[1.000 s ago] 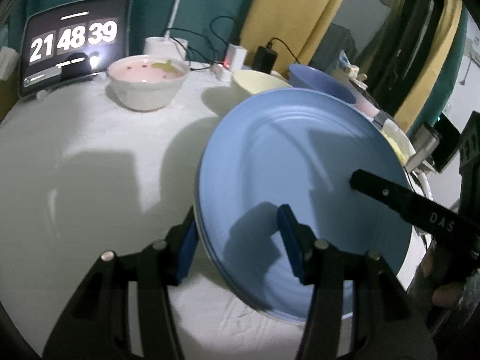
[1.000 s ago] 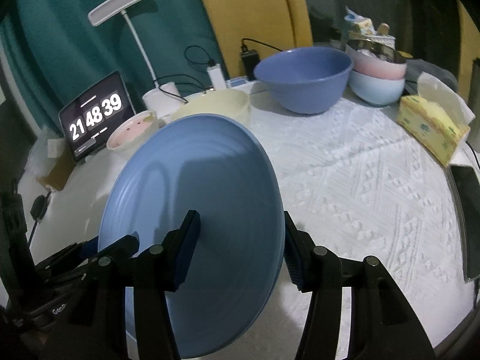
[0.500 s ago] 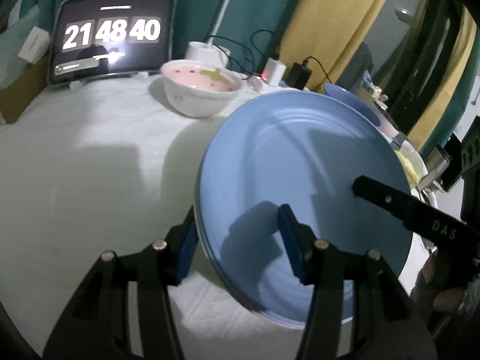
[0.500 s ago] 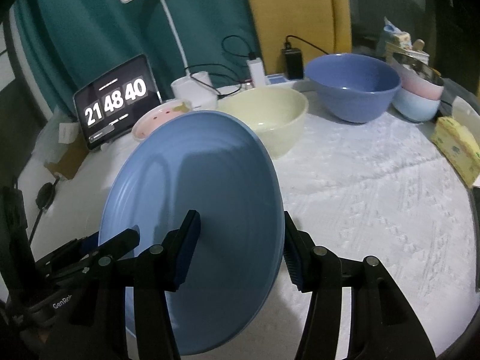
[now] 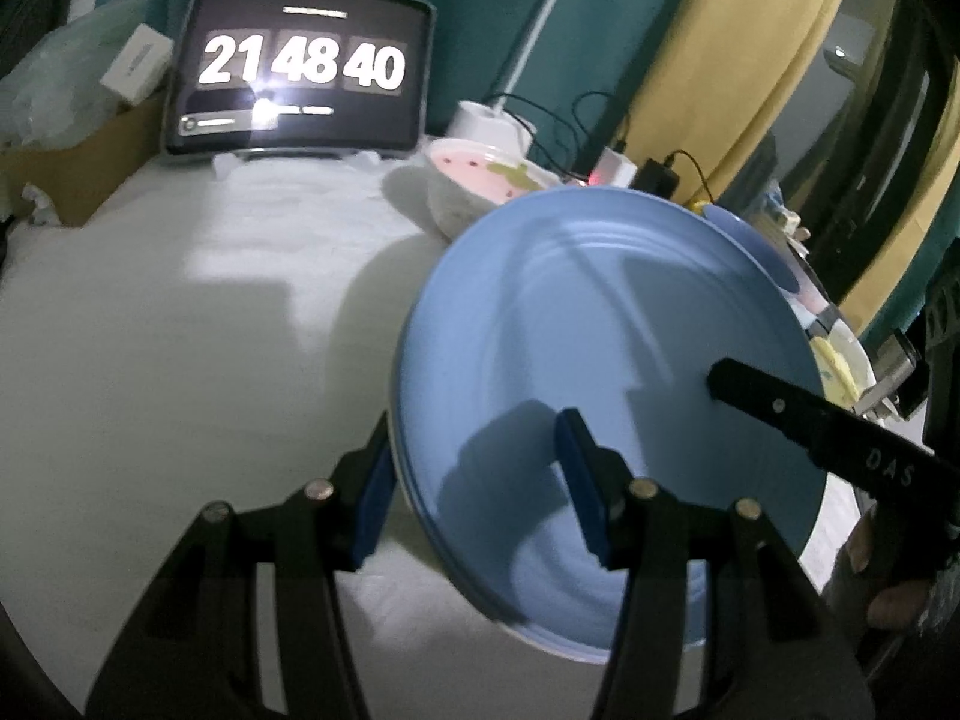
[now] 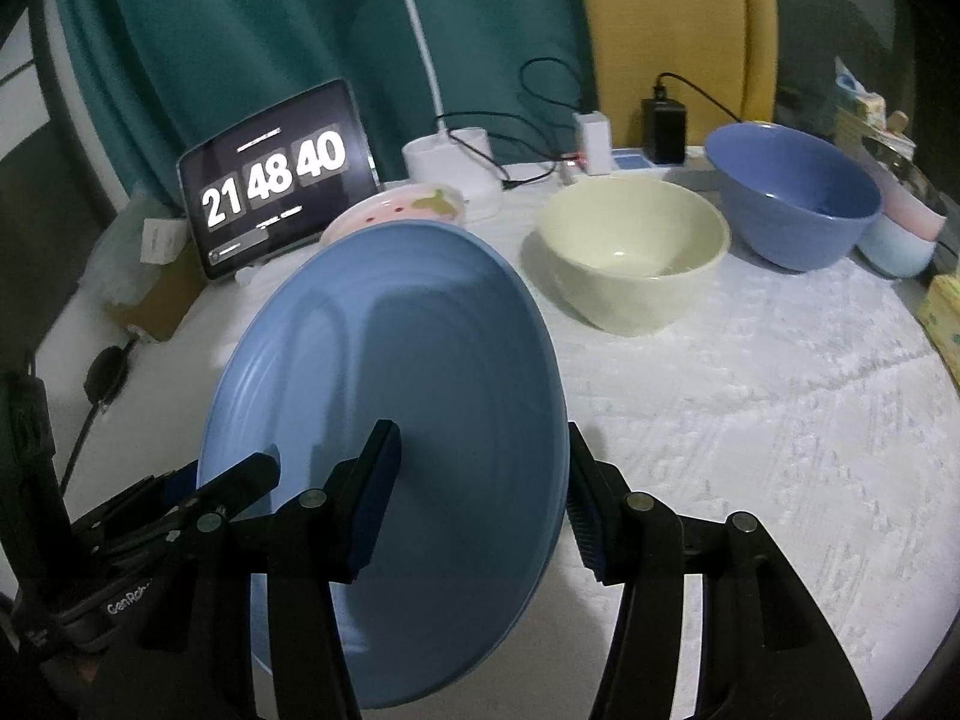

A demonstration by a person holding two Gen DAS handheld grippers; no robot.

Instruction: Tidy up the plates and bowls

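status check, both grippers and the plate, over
Left gripper and right gripper both clamped on opposite rims of the blue plate. Plate tilted, off the table. Cream bowl and pink bowl close beyond it.

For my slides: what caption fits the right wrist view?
Both grippers, right and left, hold a tilted blue plate above the table, bowls behind.
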